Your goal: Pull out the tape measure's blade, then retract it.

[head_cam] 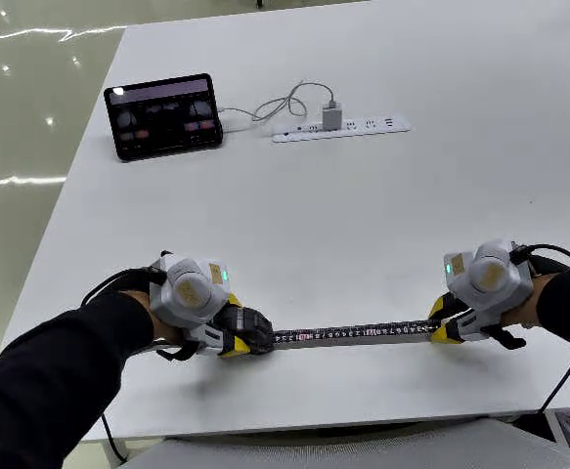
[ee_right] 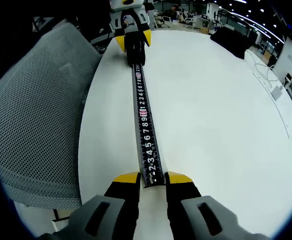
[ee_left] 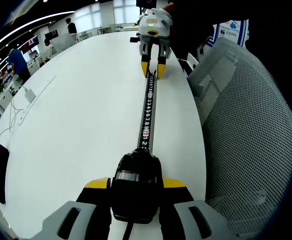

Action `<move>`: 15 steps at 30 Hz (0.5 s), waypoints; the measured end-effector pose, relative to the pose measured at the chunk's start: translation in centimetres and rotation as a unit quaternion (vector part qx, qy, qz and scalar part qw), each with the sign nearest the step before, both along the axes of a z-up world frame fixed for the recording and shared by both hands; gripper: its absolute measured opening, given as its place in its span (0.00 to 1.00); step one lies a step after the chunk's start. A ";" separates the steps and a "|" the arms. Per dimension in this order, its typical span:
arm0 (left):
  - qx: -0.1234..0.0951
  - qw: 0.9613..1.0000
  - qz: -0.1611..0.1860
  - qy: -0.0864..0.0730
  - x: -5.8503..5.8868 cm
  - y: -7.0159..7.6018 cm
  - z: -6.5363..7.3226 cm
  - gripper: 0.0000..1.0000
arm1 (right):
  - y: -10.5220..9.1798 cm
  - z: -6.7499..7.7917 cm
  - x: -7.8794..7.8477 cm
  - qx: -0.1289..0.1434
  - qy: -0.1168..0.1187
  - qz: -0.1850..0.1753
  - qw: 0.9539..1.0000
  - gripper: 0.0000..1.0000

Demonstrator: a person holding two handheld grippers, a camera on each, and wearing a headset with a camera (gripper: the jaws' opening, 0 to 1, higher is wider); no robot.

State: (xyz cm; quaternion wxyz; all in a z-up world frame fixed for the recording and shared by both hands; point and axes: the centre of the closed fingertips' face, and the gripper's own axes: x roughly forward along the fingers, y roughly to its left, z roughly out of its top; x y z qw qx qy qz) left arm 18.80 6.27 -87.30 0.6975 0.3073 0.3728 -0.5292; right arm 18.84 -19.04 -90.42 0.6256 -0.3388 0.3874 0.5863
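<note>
1. The left gripper (head_cam: 238, 327) is clamped on the black tape measure case (head_cam: 252, 330), with one yellow-tipped jaw on each side of it
2. The case sits on the white table (head_cam: 363, 215) near its front edge, towards the person's left
3. The blade (head_cam: 353, 333) is drawn out of the case and runs straight along the tabletop to the right, with its printed numbers facing up
4. The right gripper (head_cam: 441, 322) is closed on the free end of the blade; the right gripper view shows that end pinched between the two yellow jaw tips
5. The two grippers are well apart and face each other along the blade
6. A gloved hand holds each gripper, and the sleeves are dark
7. At the far left of the table a tablet (head_cam: 163, 115) stands propped with its screen lit
8. Just to its right lies a white power strip (head_cam: 341, 127) with a plug (head_cam: 331, 116) in it, and a cable (head_cam: 280, 103) runs between the two
9. The left gripper view shows a grey mesh chair back (ee_left: 251, 130) beside the table's front edge
</note>
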 end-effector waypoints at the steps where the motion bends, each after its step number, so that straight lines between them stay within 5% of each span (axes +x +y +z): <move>1: 0.000 1.000 -0.001 0.000 0.0 0.0 0.0 0.33 | 0.2 0.0 -0.2 0.005 0.002 0.002 1.000 0.20; 15: -0.004 1.000 -0.007 -0.003 -0.1 0.0 0.1 0.33 | 0.5 0.7 -0.2 0.014 -0.007 -0.013 1.000 0.47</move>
